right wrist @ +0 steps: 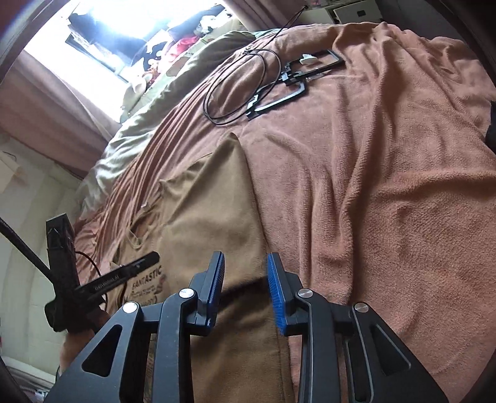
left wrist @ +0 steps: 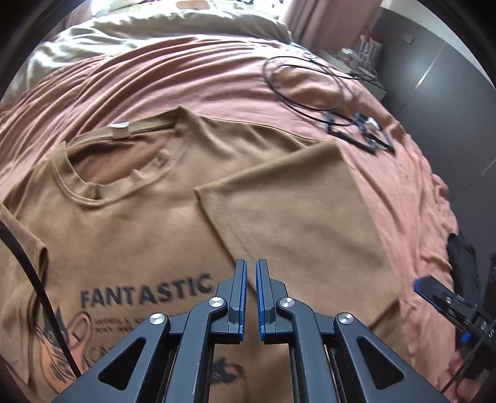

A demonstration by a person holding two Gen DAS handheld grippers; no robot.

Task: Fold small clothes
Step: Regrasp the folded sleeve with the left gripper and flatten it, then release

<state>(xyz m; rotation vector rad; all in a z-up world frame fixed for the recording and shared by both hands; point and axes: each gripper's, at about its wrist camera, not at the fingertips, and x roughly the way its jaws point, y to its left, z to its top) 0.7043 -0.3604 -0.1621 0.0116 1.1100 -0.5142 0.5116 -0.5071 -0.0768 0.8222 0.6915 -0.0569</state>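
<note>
Left gripper [left wrist: 251,263]: black linkage with blue-padded fingers, clenched to a thin slit, nothing between the pads, hovering above the shirt's printed chest.
Right gripper [right wrist: 245,260]: same black-and-blue build, jaws parted, poised over the shirt's folded edge near the bed's near side; cannot tell whether cloth is pinched, so read as released.
Shirt [left wrist: 130,223]: tan cotton T-shirt with dark "FANTASTIC" lettering, lying flat and face up on the bed, collar pointing toward the far pillows.
Sleeve flap [left wrist: 288,201]: one side of the tan shirt folded inward over the body, plain underside showing, its edge just beside the print.
Blanket [right wrist: 387,186]: salmon-pink fleece cover, wrinkled, spread across the bed beneath the shirt.
Cable [left wrist: 297,80]: thin black cord looped on the blanket, well beyond the shirt.
Frame [left wrist: 359,130]: small black angular bracket touching the cord's end.
Pillows [left wrist: 161,28]: pale olive bedding along the bed's far edge.
</note>
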